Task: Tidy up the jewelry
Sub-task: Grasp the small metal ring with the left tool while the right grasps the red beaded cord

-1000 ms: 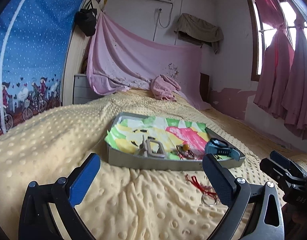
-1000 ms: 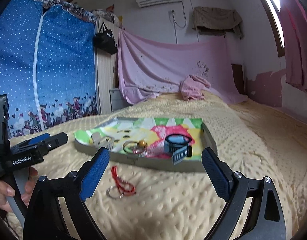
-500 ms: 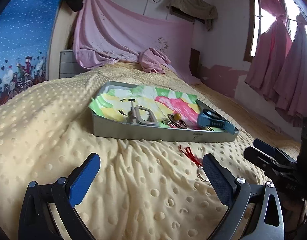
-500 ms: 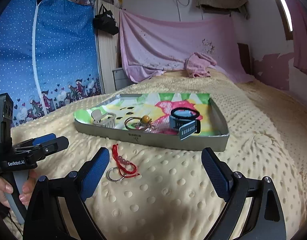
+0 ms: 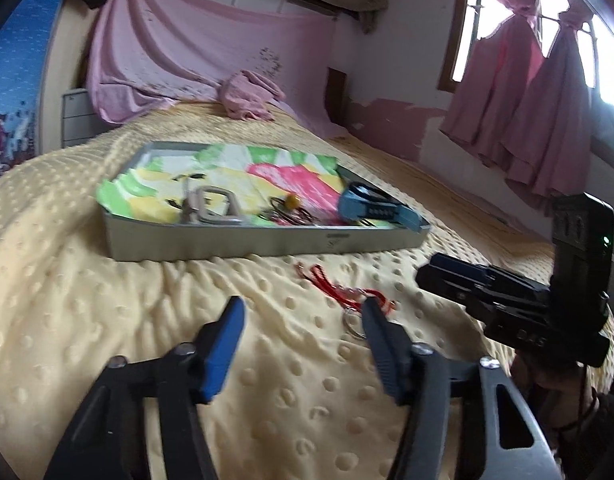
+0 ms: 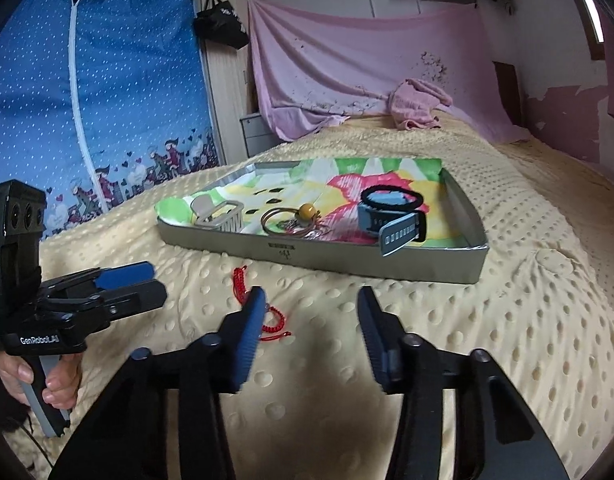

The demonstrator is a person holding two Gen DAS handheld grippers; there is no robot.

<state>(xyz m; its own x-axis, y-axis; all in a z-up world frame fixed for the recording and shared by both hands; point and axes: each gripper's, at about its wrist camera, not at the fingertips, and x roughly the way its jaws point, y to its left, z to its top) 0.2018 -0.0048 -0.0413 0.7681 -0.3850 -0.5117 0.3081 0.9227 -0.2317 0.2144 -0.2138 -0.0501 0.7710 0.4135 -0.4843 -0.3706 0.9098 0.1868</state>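
Both claws agape over red bracelet [image 6: 263, 312] — tray [image 6: 387, 264] beyond, blue watch [image 6: 391, 216] inside

Left gripper [image 5: 301, 312]: jaws parted, nothing between them; held low, pointing toward far side.
Right gripper [image 6: 311, 306]: jaws parted, nothing gripped; level with left, near right.
Left hand [image 6: 39, 380]: wrapped around the gripper's grey handle, near left.
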